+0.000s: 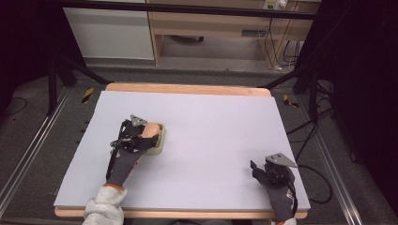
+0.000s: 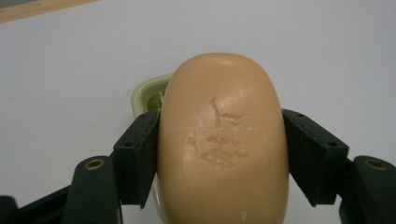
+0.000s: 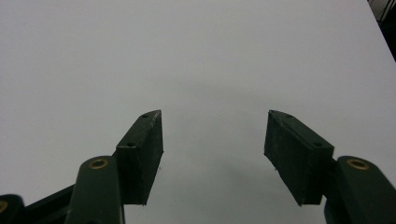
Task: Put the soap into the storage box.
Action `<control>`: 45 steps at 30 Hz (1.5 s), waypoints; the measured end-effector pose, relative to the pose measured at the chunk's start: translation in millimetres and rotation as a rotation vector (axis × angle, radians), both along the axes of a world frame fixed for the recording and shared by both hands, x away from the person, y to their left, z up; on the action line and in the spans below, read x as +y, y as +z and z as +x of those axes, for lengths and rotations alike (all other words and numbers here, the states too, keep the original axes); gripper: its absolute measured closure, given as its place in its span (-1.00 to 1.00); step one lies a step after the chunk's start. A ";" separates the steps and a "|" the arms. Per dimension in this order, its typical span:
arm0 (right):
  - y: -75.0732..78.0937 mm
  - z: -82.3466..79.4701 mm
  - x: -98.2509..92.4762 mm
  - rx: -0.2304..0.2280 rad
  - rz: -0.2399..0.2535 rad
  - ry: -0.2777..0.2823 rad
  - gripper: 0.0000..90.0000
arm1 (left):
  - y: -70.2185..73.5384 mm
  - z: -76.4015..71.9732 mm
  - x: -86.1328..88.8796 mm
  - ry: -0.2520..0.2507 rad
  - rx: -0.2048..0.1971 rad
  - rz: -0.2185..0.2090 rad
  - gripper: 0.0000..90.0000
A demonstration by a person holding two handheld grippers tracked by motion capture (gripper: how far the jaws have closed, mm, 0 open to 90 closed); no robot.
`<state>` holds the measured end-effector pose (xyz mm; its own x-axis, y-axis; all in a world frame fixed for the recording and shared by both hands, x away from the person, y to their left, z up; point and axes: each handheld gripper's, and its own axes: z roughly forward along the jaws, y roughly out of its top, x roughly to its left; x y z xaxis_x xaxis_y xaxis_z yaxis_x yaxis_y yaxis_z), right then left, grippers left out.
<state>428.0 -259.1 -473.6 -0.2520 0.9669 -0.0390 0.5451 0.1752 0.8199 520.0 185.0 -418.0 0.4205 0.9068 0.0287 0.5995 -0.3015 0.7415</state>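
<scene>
The table (image 1: 197,112) carries a pale lavender-grey top sheet with a light wooden edge showing at its far and near sides. The floor (image 1: 42,140) around it is dark grey carpet, with metal rails (image 1: 28,154) running along left and right. Beyond the far side stands light wooden furniture (image 1: 211,23) beside a white panel (image 1: 108,33). Black cables (image 1: 309,136) lie on the right. Both sides are dark.

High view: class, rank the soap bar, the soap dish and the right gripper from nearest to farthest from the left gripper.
1. Soap bar: clamped in the left gripper.
2. Soap dish: pale green, directly under the soap.
3. Right gripper: far across the table, near its right front corner.
</scene>
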 end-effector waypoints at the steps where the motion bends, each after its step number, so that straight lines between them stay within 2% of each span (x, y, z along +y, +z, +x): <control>1: -0.1 0.1 0.3 0.000 0.000 -0.001 -0.17 | -0.8 1.0 -0.1 0.002 0.002 -0.001 -0.30; 7: -0.2 0.5 0.6 0.003 0.001 0.000 -0.17 | -7.8 9.2 -2.7 0.006 0.013 0.004 -0.30; 24: -0.5 1.0 1.3 0.006 -0.001 0.001 -0.17 | -26.0 19.6 -5.5 0.023 0.049 0.014 -0.30; 45: -0.7 1.1 1.6 0.007 -0.002 0.002 -0.17 | -34.0 23.3 -8.1 0.049 0.054 0.031 -0.30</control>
<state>429.1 -257.5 -474.3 -0.2540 0.9664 -0.0390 0.5503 0.1775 0.8159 543.3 177.0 -452.1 0.3774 0.9253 0.0356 0.6532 -0.2933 0.6980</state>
